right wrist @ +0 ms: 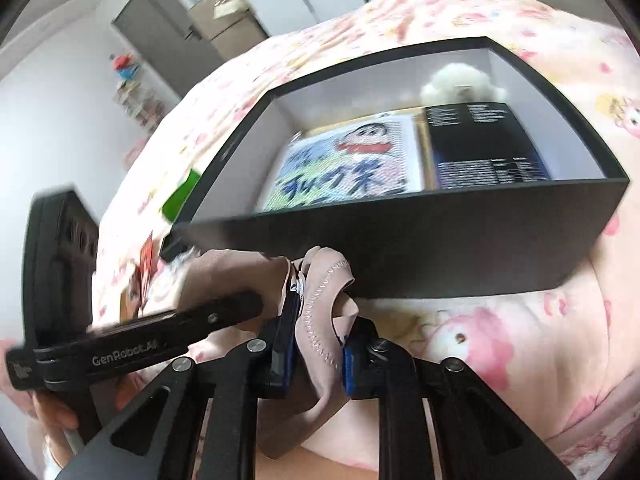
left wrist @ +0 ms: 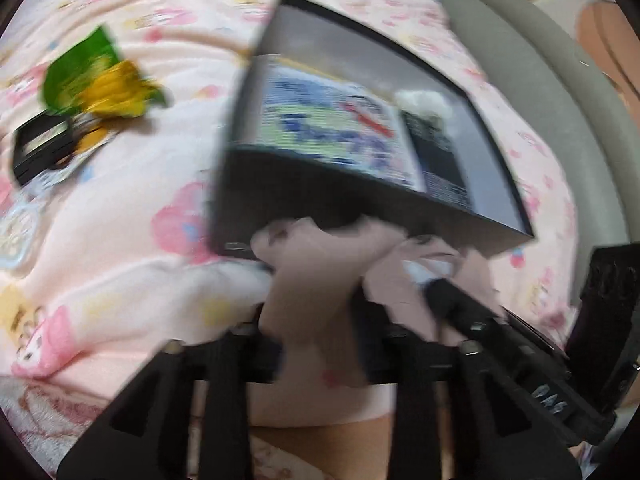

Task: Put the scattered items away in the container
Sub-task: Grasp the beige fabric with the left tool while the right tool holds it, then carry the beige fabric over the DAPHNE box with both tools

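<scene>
A black box (left wrist: 320, 200) (right wrist: 440, 252) with a white inside stands on the pink bedspread (left wrist: 140, 184). In it lie a cartoon picture (left wrist: 328, 128) (right wrist: 344, 164), a black carton (left wrist: 440, 152) (right wrist: 488, 148) and a white fluffy ball (left wrist: 424, 102) (right wrist: 460, 80). Just in front of the box's near wall hangs a pink garment (left wrist: 316, 280) (right wrist: 324, 300) with zigzag stitching. My right gripper (right wrist: 318, 340) is shut on it, its blue pads pressing the cloth. My left gripper (left wrist: 324, 336) has the same cloth filling its jaws, though the view is blurred. Both grippers sit side by side.
Left of the box lie a green and yellow packet (left wrist: 100, 76), a small black case (left wrist: 42, 148) and a pale blue-rimmed item (left wrist: 20, 232). A grey padded edge (left wrist: 540, 100) borders the bed on the right. A red packet (right wrist: 146, 256) lies near the left gripper.
</scene>
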